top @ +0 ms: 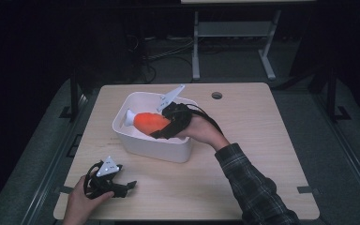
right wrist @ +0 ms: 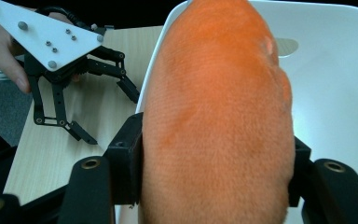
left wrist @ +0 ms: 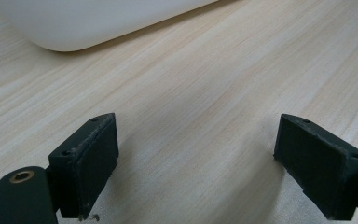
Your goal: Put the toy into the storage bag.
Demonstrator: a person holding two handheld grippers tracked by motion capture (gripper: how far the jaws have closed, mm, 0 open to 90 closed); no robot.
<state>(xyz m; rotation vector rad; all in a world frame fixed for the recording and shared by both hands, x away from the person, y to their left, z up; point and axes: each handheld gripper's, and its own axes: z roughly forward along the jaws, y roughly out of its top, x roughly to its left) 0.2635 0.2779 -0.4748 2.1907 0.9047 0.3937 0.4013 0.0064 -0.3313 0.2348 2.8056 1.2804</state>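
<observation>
- The right hand-held gripper (top: pixel 161 127) reaches into the white bin (top: pixel 143 146) from about 4 o'clock, its jaws clamped on either flank of an orange plush toy (top: pixel 151 122)
- In the right gripper view the orange plush toy (right wrist: pixel 216 116) bulges out between the two black jaws, over the bin's white interior (right wrist: pixel 335 84)
- The toy's white end (top: pixel 129 117) points toward 9 o'clock, inside the bin
- The left hand-held gripper (top: pixel 122 186) rests on the tabletop (top: pixel 243 140) at about 7 o'clock from the bin, well apart from the toy
- Its jaws stand wide apart over bare wood, holding nothing
</observation>
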